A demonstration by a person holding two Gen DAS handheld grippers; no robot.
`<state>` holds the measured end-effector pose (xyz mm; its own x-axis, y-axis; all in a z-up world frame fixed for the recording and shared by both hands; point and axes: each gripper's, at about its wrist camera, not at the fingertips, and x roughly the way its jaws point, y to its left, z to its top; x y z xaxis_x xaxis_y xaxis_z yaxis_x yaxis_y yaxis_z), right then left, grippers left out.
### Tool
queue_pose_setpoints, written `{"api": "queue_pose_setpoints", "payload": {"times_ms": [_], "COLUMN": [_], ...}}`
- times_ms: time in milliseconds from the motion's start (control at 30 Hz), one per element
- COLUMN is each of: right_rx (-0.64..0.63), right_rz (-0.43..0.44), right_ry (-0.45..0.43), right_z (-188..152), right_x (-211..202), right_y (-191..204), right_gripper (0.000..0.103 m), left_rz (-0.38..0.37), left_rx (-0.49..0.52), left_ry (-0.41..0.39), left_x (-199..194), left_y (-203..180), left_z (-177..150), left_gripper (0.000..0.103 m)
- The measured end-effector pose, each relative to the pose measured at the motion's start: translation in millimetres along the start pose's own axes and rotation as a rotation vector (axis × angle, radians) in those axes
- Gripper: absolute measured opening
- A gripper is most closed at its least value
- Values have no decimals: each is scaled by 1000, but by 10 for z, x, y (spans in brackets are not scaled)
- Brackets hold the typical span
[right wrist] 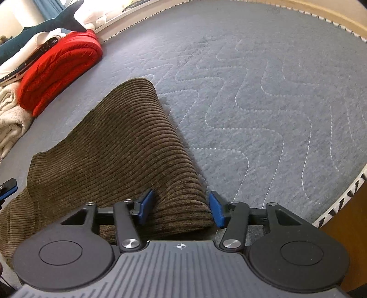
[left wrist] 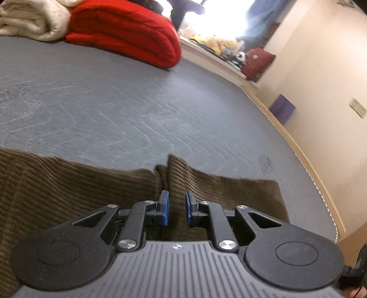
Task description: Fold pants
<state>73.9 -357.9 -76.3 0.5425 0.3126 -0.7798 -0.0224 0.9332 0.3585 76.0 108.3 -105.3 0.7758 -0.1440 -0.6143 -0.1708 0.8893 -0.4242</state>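
Observation:
Brown corduroy pants [left wrist: 68,183] lie on a grey quilted mattress [left wrist: 137,103]. In the left wrist view my left gripper [left wrist: 176,209] has its blue pads a small gap apart, with a raised ridge of the pants' fabric between them; the pads do not visibly pinch it. In the right wrist view the pants [right wrist: 119,146] rise in a folded hump. My right gripper [right wrist: 181,207] is open, its pads wide apart on either side of the fold's near end. The tip of the left gripper [right wrist: 8,186] shows at the left edge.
A folded red blanket [left wrist: 128,32] and a cream blanket [left wrist: 29,20] lie at the mattress's far end, with a shark plush [right wrist: 45,23] behind them. The mattress edge and wooden frame [left wrist: 298,146] run along the right, by a wall. The mattress edge [right wrist: 344,197] is close on the right.

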Motion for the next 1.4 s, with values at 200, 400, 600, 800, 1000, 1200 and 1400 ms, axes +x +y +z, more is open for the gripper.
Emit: {"api": "queue_pose_setpoints", "payload": {"times_ms": [200, 400, 600, 800, 1000, 1200, 1400], "right_rx": [-148, -629, -818, -324, 138, 400, 283], "right_rz": [-68, 9, 54, -56, -80, 17, -29], "right_ry": [-162, -523, -460, -346, -163, -30, -141], "right_z": [81, -257, -774, -291, -108, -169, -80], "right_x": [-326, -995, -853, -683, -443, -59, -261], "right_y": [432, 1383, 1874, 1140, 110, -294, 131], "right_gripper": [17, 0, 0, 43, 53, 56, 30], "left_rz": [-27, -185, -272, -219, -238, -222, -242], "left_rx": [29, 71, 81, 83, 46, 99, 141], "left_ry": [-12, -40, -58, -16, -1, 29, 43], "left_x": [-187, -602, -913, -994, -955, -781, -785], "left_y": [-46, -164, -195, -167, -236, -400, -481], "left_z": [-88, -2, 21, -106, -184, -280, -313], "left_gripper": [16, 36, 56, 56, 56, 56, 57]}}
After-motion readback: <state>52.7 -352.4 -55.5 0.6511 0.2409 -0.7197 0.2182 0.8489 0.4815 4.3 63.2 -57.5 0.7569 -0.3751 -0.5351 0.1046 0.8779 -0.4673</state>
